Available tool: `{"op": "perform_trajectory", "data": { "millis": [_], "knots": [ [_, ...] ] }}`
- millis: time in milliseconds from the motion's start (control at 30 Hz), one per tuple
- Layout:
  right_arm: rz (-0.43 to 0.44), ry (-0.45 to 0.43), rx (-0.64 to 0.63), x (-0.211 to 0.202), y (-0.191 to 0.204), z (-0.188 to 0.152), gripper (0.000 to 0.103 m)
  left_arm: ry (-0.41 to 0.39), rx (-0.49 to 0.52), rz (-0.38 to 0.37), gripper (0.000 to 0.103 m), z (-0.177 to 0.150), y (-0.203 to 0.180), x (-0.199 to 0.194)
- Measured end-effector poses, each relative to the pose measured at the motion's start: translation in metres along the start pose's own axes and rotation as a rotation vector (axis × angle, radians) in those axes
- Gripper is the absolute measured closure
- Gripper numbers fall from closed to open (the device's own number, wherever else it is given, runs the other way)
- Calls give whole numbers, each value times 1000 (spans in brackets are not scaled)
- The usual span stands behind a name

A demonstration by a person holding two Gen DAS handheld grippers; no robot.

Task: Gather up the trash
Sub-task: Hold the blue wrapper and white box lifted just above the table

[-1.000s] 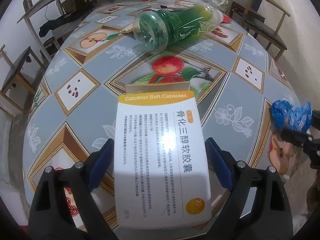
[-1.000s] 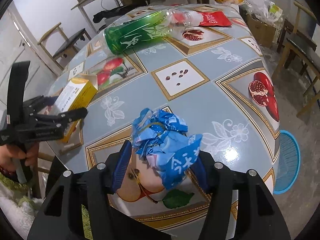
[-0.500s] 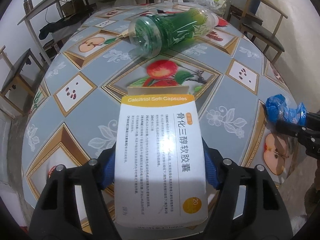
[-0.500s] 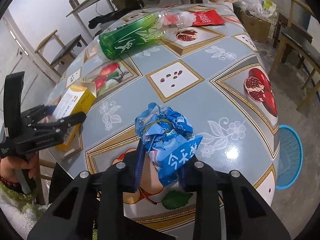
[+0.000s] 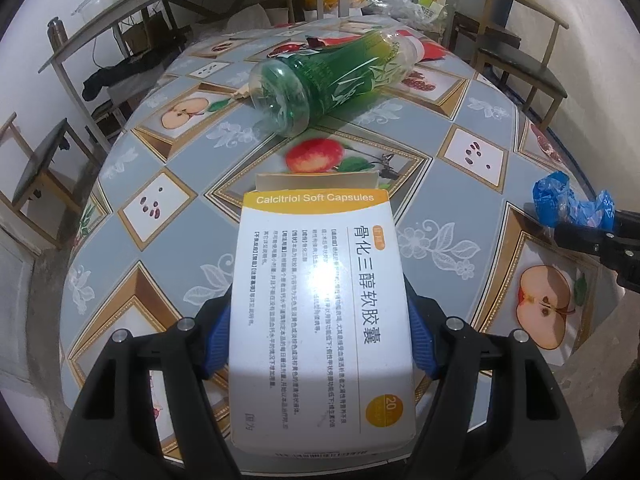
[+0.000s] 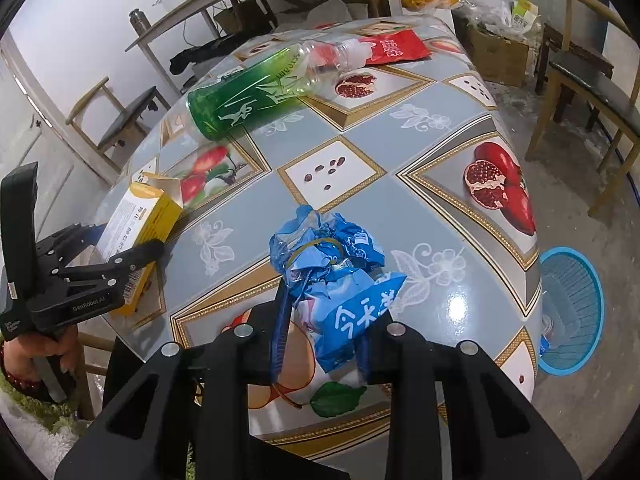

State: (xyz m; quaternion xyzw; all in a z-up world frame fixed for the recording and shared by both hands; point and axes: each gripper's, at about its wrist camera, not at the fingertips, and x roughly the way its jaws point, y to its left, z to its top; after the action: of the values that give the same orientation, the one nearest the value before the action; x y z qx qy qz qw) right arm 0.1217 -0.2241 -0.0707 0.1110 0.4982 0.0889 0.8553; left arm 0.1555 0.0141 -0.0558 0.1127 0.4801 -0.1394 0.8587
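A white and yellow medicine box (image 5: pixel 320 312) with an open end flap sits between the blue pads of my left gripper (image 5: pixel 320 342), which is shut on its two long sides at the near table edge. My right gripper (image 6: pixel 323 332) is shut on a crumpled blue wrapper (image 6: pixel 336 280) bound with a rubber band. In the right wrist view the left gripper (image 6: pixel 120 238) and the box (image 6: pixel 140 220) show at the left, with a hand below them. The wrapper (image 5: pixel 568 204) also shows at the right edge of the left wrist view.
A green plastic bottle (image 5: pixel 332 76) lies on its side further back on the fruit-patterned table (image 5: pixel 160 240), with a red packet (image 6: pixel 392 50) behind it. A blue basket (image 6: pixel 572 308) stands on the floor to the right. Wooden chairs (image 6: pixel 588 80) ring the table.
Both grippers were open around their items a second ago. The left has closed on the medicine box and the right on the blue wrapper. Neither hand has shifted much.
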Motion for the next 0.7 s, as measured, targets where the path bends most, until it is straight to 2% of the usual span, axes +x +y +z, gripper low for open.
{"op": "perform_trajectory", "data": {
  "millis": [700],
  "knots": [
    [-1, -20, -6, -7, 1, 3, 76, -41, 51, 84, 36, 2, -3, -10]
  ]
}}
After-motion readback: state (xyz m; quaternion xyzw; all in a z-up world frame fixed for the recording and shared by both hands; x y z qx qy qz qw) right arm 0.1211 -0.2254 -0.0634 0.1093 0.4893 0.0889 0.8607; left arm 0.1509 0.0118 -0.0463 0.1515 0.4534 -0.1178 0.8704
